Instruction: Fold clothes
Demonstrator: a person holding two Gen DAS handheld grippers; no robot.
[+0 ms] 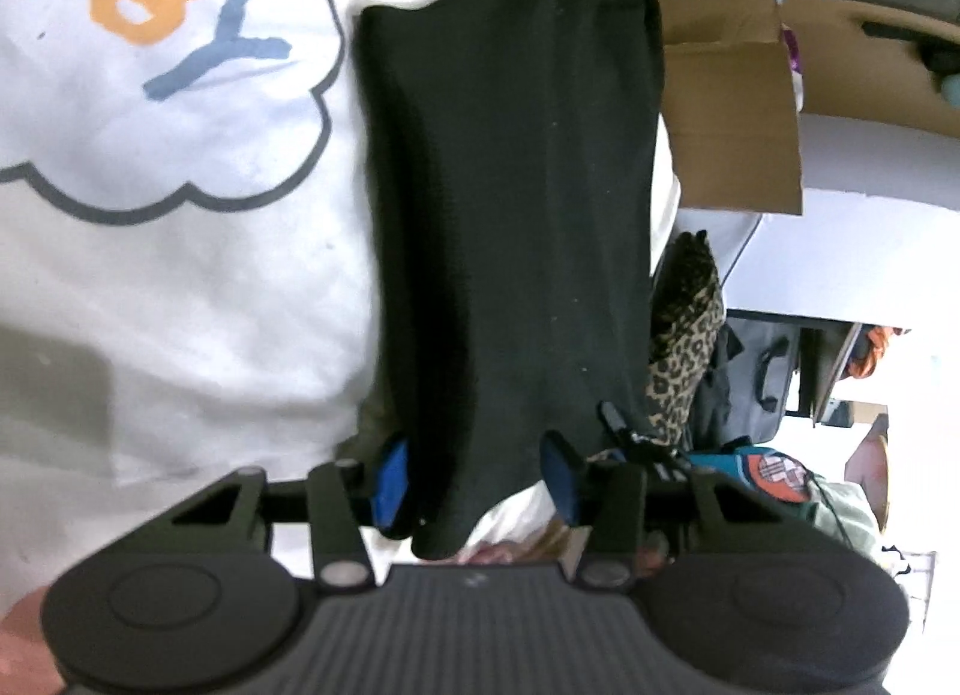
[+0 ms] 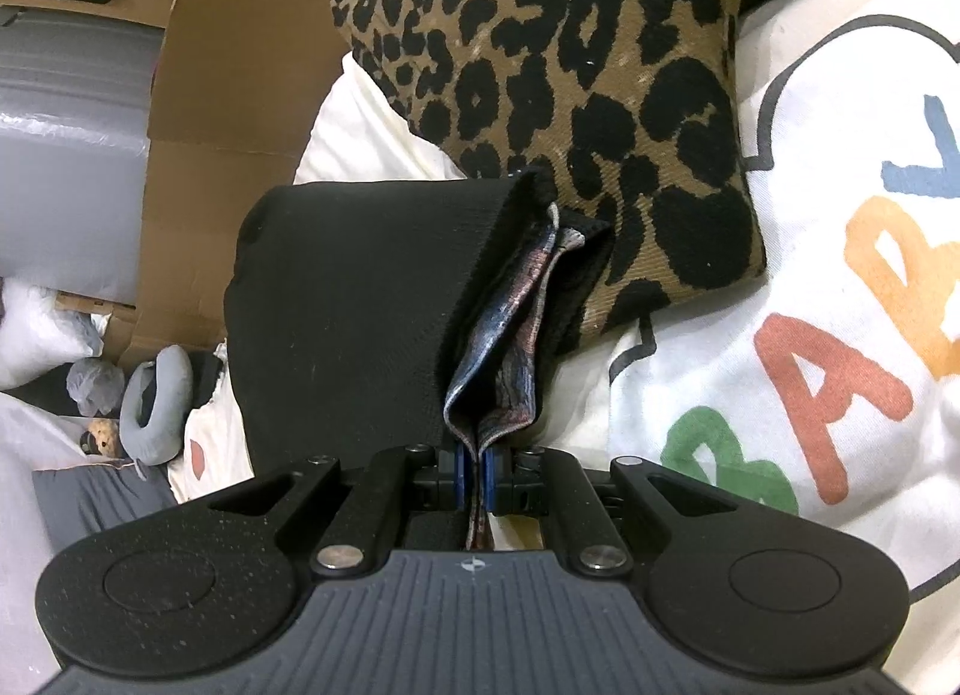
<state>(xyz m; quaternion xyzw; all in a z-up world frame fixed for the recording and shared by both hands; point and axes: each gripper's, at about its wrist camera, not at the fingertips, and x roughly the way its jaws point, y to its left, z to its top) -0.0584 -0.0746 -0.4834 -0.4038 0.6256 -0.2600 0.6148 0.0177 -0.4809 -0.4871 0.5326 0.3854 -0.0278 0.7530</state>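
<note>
A black garment [image 1: 510, 215] lies on a white bedsheet with coloured letters [image 1: 180, 275]. It runs down between the blue pads [image 1: 390, 479] of my left gripper [image 1: 474, 473]. Those jaws stand apart, and a strip of sheet shows between the cloth and the right pad. In the right wrist view my right gripper [image 2: 474, 479] is shut on a fold of the black garment [image 2: 360, 305], where its blue-pink printed inner side [image 2: 510, 335] shows. The cloth stretches forward from the pads. Part of a hand [image 1: 24, 635] shows behind the left gripper.
A leopard-print cushion [image 2: 570, 95] lies just beyond the garment, also at the bed's edge [image 1: 684, 347]. A cardboard box [image 2: 228, 95] stands beside the bed, with a grey neck pillow [image 2: 159, 395], bags and a grey bag [image 1: 768, 377] on the floor.
</note>
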